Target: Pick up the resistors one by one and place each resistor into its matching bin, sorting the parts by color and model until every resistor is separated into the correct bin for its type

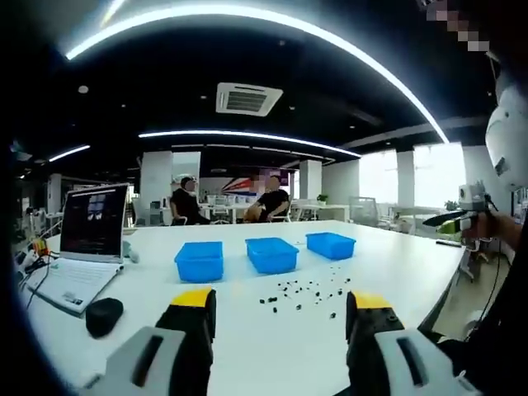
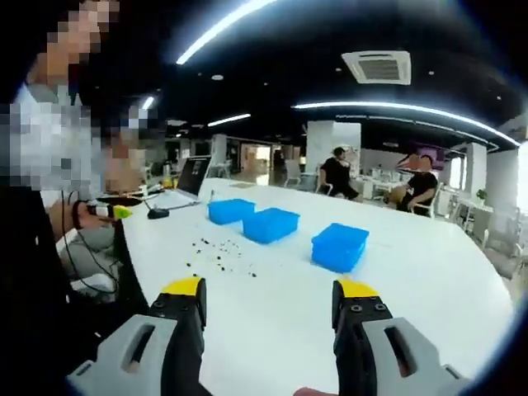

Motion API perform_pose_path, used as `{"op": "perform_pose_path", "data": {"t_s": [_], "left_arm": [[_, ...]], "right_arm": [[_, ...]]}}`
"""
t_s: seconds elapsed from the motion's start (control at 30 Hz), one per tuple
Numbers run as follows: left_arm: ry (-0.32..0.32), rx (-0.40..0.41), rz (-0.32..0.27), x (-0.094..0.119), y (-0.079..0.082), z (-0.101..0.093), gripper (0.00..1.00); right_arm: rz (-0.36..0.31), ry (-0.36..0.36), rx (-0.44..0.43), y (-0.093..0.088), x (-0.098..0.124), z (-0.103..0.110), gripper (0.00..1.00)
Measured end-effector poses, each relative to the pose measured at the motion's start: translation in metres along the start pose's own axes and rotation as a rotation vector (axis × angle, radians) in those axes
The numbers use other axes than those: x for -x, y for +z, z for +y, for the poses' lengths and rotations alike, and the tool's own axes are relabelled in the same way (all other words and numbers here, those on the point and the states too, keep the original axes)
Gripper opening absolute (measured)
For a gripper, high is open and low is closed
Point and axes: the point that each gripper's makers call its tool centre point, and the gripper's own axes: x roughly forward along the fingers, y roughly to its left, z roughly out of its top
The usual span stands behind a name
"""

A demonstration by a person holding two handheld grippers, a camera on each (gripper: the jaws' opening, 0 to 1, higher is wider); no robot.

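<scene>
A: Where are the resistors (image 1: pixel 301 290) lying relative to the left tool (image 1: pixel 280 312)?
B: They are sitting scattered on the white table (image 1: pixel 247 346), ahead of the tool and between the lines of its two jaws, well apart from the tips. The jaws are standing spread wide, gripping nothing.
A: And the bins?
B: Three blue bins (image 1: pixel 271 254) are standing in a row just beyond the scatter, farther from the tool. A laptop (image 1: pixel 82 247) is sitting open at the left with a black mouse (image 1: pixel 104 316) near it.
A: What is the right tool (image 2: pixel 268 299) doing?
B: It is hovering over the table with its jaws also parted and empty. In the right gripper view the resistors (image 2: pixel 219 254) are lying ahead and to the left of its left jaw, not touching it, and the blue bins (image 2: pixel 272 224) are standing past them, with one bin more to the right.
A: Anyone else around?
B: Two people (image 1: pixel 227 202) are sitting at a far table
</scene>
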Motion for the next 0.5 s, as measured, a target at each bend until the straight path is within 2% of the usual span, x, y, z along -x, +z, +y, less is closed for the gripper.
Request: {"op": "perform_pose_path", "data": {"t_s": [0.17,0.5], "left_arm": [[-0.003,0.007,-0.001,0.0,-0.001,0.001,0.65],[-0.019,0.012,0.005,0.0,-0.001,0.003,0.65]], "right_arm": [[0.025,0.07,0.049,0.017,-0.019,0.005,0.63],[0.178,0.245,0.229,0.043,-0.056,0.017,0.59]]}}
